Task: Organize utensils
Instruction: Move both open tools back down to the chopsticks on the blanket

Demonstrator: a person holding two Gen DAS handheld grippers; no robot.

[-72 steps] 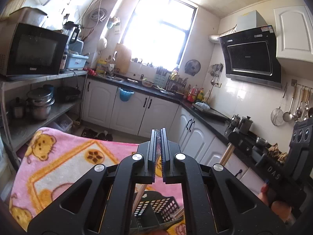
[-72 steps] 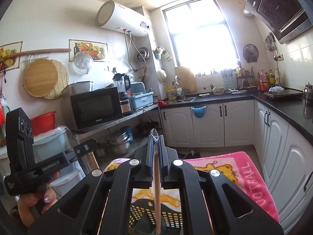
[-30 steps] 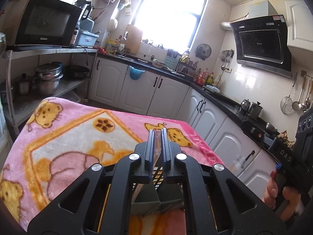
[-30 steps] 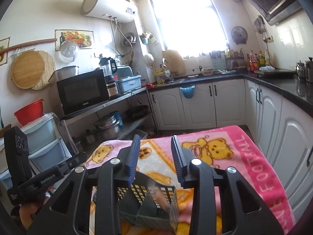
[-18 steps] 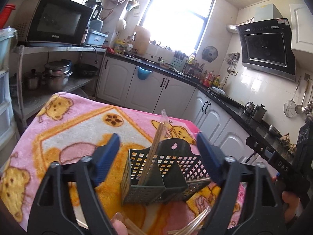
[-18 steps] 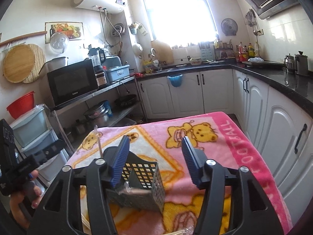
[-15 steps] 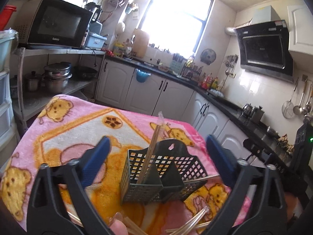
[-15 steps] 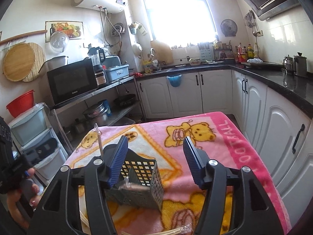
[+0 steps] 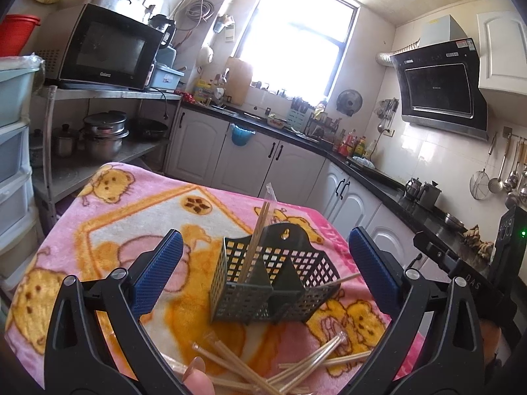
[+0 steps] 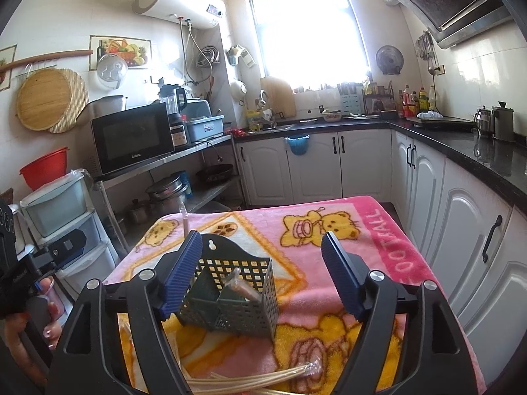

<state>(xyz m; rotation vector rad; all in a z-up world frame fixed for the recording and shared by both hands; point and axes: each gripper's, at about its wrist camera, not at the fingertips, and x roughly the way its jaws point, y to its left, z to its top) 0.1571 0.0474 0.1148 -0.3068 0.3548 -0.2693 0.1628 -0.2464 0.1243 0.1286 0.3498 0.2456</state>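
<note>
Both grippers, left (image 9: 263,268) spread wide and right (image 10: 262,275) opening, hold nothing: the wrapped chopsticks (image 9: 260,227) stand in the basket (image 9: 273,283) on the blanket (image 9: 131,217), probably just dropped there. More wrapped pairs (image 9: 280,368) lie loose nearby, cut off at the frame's edge.

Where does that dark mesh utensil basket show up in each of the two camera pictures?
Left wrist view: the basket sits low in the centre on the pink blanket, between the open tool's fingers, a wrapped chopstick pair standing in it.
Right wrist view: the basket is lower left of centre, against the tool's left finger.
Shared landmark: the microwave on the metal shelf.
</note>
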